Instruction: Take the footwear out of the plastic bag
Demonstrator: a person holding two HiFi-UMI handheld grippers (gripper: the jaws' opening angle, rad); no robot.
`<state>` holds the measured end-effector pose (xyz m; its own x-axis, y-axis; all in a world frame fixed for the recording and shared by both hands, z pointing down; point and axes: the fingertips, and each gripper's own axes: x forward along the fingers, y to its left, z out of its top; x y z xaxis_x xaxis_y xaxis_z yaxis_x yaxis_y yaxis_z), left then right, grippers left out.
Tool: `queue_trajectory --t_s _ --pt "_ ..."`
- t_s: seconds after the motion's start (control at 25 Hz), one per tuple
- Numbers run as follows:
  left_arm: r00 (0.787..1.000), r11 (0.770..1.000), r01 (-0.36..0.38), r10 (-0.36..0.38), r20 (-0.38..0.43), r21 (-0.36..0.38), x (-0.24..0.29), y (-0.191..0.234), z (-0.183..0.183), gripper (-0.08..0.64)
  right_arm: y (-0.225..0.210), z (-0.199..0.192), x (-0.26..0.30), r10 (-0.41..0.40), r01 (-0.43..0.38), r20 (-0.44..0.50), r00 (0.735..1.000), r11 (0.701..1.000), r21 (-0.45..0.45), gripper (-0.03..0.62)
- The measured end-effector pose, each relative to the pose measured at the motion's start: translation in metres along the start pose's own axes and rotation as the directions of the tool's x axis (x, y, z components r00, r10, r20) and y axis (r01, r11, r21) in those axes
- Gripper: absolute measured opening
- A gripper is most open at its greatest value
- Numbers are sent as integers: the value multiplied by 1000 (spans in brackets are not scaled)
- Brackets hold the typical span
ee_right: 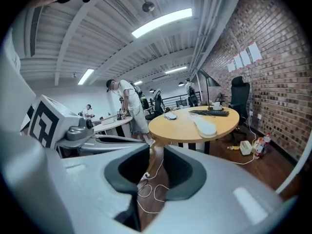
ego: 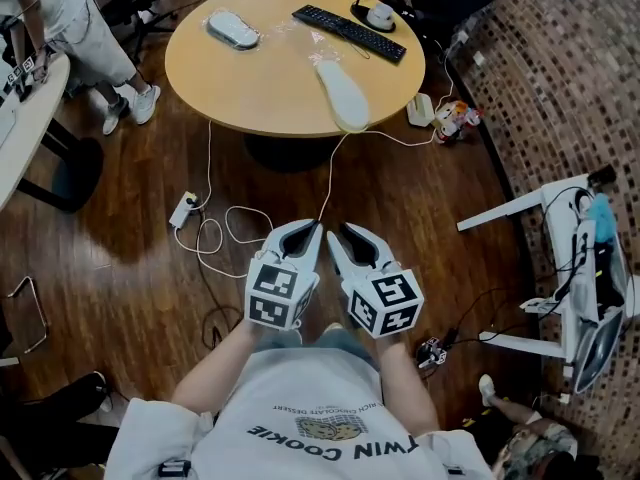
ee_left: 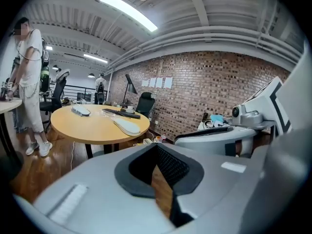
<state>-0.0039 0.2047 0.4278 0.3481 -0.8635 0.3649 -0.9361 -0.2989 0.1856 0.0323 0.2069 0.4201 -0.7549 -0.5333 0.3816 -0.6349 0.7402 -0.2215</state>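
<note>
Two white pieces of footwear lie on the round wooden table [ego: 250, 93]: one near its front edge [ego: 342, 95] [ee_left: 126, 126] [ee_right: 205, 127], the other at its far left [ego: 232, 29] [ee_left: 81, 111] [ee_right: 170, 116]. Crinkled clear plastic [ego: 318, 40] lies between them. Both grippers hang side by side close to my body, over the wooden floor and well short of the table. The left gripper [ego: 305, 236] [ee_left: 156, 147] has its tips together and holds nothing. The right gripper [ego: 340, 236] [ee_right: 157, 152] stands open, with only floor and cables showing through the gap.
A black keyboard [ego: 349, 33] and a cup [ego: 380, 15] sit at the table's back. White cables and a power strip [ego: 183, 209] trail over the floor ahead of me. A white folded stand [ego: 560, 258] lies at the right. A person [ego: 90, 38] stands by another table at the left.
</note>
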Motion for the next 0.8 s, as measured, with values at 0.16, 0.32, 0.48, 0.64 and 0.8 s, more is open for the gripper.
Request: queue_trajectory --t_s 0.16,0.32,0.48,0.64,0.8 --pt "998 998 -54 54 21 -21 -22 -26 -4 6 20 -5 -28 22 -21 22 1000 999 -26 58" --pt "994 993 -105 106 27 -45 -45 -62 -13 8 29 -16 -69 33 -32 36 999 999 -32 29" --pt "990 990 -136 137 18 -20 -63 -105 -26 8 29 -31 -112 34 -33 46 998 999 -14 14" --pt "986 986 -169 170 6 -6 -88 -132 -43 8 39 -53 -146 47 -48 49 998 999 10 14" --pt "983 983 -186 186 -7 -11 -101 -160 -60 8 43 -73 -175 65 -66 40 997 998 19 14"
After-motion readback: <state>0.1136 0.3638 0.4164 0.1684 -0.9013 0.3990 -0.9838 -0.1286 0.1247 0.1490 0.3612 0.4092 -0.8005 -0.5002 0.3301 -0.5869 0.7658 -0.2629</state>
